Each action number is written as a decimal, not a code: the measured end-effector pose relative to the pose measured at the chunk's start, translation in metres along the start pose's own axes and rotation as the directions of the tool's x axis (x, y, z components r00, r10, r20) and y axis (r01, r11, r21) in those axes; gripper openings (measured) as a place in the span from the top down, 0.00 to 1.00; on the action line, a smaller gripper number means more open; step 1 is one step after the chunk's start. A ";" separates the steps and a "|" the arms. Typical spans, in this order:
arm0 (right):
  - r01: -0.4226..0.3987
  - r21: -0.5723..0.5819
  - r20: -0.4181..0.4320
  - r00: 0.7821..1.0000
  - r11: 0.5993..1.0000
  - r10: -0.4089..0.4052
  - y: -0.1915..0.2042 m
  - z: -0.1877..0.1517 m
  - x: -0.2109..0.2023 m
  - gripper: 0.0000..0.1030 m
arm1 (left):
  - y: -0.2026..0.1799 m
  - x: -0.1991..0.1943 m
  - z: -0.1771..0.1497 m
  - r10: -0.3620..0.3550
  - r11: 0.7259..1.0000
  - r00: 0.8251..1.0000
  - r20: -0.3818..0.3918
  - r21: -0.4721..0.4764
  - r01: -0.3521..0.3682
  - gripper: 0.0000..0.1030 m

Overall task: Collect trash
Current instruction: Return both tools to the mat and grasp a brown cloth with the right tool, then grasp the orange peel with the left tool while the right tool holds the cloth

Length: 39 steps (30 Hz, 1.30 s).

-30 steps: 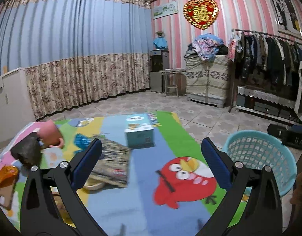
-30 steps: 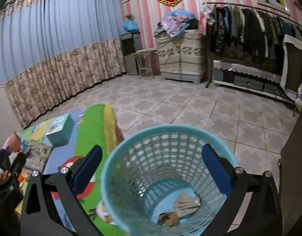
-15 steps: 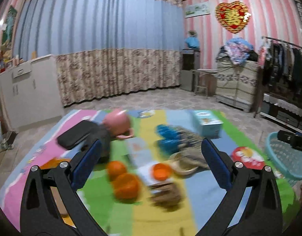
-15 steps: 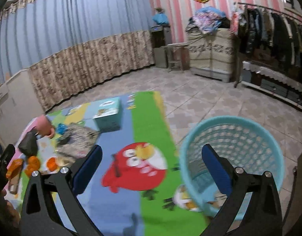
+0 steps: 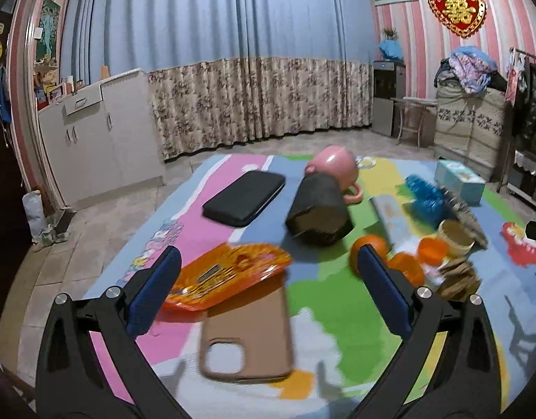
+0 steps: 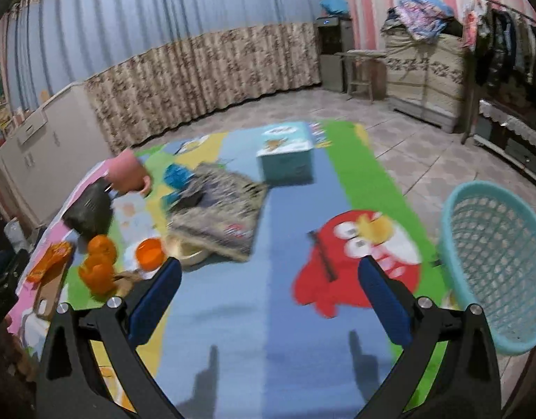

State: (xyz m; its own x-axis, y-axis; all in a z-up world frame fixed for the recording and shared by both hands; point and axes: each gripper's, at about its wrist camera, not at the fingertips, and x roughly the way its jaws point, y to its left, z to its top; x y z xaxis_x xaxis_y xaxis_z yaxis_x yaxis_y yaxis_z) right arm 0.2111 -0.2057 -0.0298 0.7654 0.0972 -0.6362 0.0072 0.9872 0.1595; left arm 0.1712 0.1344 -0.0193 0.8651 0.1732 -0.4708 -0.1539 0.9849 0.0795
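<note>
- The left gripper is spread wide and empty; the right gripper is likewise wide and empty.
- Best next: lower the left gripper squarely over the orange wrapper, lying just ahead between its fingers, and pinch the crinkled edge.
- The wrapper is flat, glossy, overlapping a phone case.
- The basket stands right of the right gripper.
</note>
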 end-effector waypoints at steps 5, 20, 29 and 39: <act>-0.010 -0.100 0.007 1.000 0.995 0.011 0.042 -0.009 0.002 0.04 | 0.017 0.006 -0.015 0.010 1.000 0.999 -0.045 0.005 -0.010 0.05; -0.129 -0.246 -0.164 0.982 0.961 0.090 0.099 -0.033 0.041 0.34 | 0.037 0.011 -0.024 -0.022 0.997 0.996 -0.092 -0.071 0.016 0.05; -0.178 -0.205 -0.133 0.979 0.963 0.153 0.079 -0.022 0.026 0.60 | -0.006 0.012 -0.003 -0.072 0.997 0.993 -0.091 -0.016 0.071 0.05; -0.061 -0.109 -0.028 0.998 0.992 0.059 0.003 0.007 -0.001 0.60 | -0.085 0.031 0.001 -0.136 0.986 0.974 -0.179 0.072 0.151 0.05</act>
State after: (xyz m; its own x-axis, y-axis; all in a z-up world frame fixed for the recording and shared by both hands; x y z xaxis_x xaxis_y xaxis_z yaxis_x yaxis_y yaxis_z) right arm 0.2144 -0.2033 -0.0234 0.7460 0.1586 -0.6468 -0.1100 0.9872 0.1151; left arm 0.2114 0.0558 -0.0401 0.7785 0.0338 -0.6267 0.0136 0.9974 0.0706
